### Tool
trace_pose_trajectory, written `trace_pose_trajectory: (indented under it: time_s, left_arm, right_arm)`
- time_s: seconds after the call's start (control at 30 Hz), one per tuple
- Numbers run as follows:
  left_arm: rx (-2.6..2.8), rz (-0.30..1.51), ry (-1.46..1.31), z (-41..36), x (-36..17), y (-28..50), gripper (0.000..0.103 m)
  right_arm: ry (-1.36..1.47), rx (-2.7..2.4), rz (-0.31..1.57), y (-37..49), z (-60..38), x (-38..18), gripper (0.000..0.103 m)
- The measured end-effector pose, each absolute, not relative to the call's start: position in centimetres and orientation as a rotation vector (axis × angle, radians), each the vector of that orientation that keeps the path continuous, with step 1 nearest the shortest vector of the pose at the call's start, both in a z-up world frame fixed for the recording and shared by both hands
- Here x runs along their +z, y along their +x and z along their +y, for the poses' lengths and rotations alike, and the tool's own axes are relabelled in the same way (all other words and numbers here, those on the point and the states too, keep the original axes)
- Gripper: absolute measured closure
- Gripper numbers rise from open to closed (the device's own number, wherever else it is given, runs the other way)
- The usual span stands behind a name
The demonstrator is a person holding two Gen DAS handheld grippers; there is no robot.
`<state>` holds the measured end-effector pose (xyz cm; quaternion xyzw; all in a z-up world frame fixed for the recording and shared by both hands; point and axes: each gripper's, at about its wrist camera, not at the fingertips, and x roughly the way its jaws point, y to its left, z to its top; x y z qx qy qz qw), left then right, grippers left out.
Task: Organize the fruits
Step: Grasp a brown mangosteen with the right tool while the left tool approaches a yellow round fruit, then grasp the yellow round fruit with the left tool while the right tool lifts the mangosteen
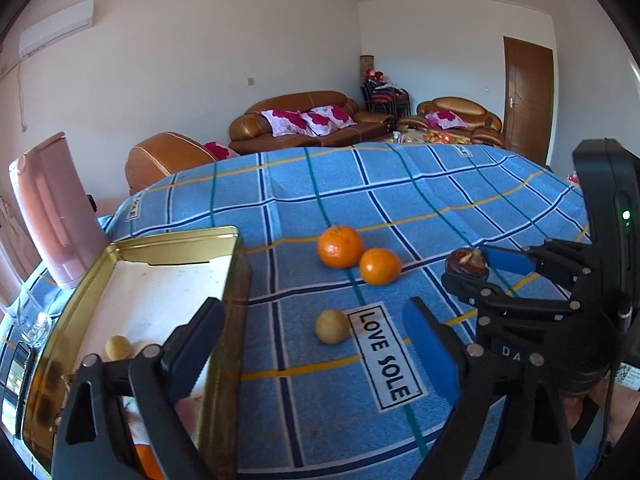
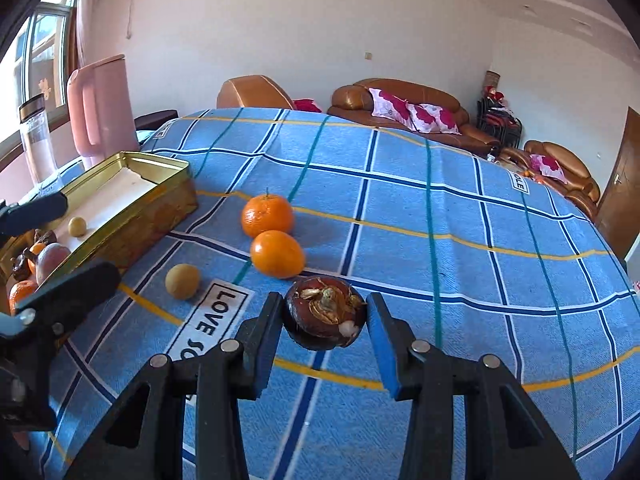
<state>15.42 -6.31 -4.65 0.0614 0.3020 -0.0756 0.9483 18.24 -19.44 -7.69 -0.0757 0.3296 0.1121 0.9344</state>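
The right tongs (image 2: 325,322) were closed on a dark brown mangosteen (image 2: 325,316), with one blue pad at each side of the fruit; whether the fruit was lifted or still touched the cloth could not be told. In the left wrist view the same fruit (image 1: 467,263) was seen between the fingers of the right tongs (image 1: 472,270) at the right side. The left tongs (image 1: 316,344) stood wide with nothing between their fingers, one finger over the golden tin (image 1: 234,276) and the other over the blue checked cloth (image 1: 400,184) that covered the table. Two oranges lay on the cloth and touched each other: the far orange (image 2: 267,216) had a small stem, and the near orange (image 2: 277,254) was just beyond the mangosteen. A small yellowish round fruit (image 2: 182,281) lay apart from them, near the printed label "LOVE SOLE" (image 1: 384,356) and close to the wall of the tin. The tin stood open at the left side of the table. Inside it, on the white bottom, lay another small yellowish fruit (image 2: 77,226), and at the near end were more fruits: a pinkish round one (image 2: 52,262), parts of orange ones (image 2: 22,292) and some dark ones (image 2: 44,237), partly hidden by the left tongs (image 2: 60,240). Behind the tin stood a pink jug (image 2: 100,108), and beside it a clear bottle with a dark lid (image 2: 36,136). Beyond the table were brown sofas (image 1: 308,120) with flowered pillows.
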Motion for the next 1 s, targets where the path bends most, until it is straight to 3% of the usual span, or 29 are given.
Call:
trace_pose_trajectory:
  time_s: [0.2,0.47,0.57,1.0]
  left_arm:
    - [-0.178,0.761,0.148,-7.8,-7.7,18.9,0.056]
    - [-0.221,0.883,0.139,-8.3,-9.5,21.2,0.057]
    - [-0.231,0.889,0.102,-7.7,-9.5,21.4,0.076]
    - [-0.271,0.778,0.072,-7.1,-7.8,19.6,0.076]
  right_arm:
    - [-0.135,0.242,0.662,17.8,-19.9,-7.6,0.058]
    - [-0.137,0.253,0.676,17.9,-20.0,-7.8,0.058]
    - [-0.120,0.256,0.685,18.1,-20.2,-7.9,0.058]
    - [-0.088,0.288,0.627,17.2,-20.7,-7.2,0.058]
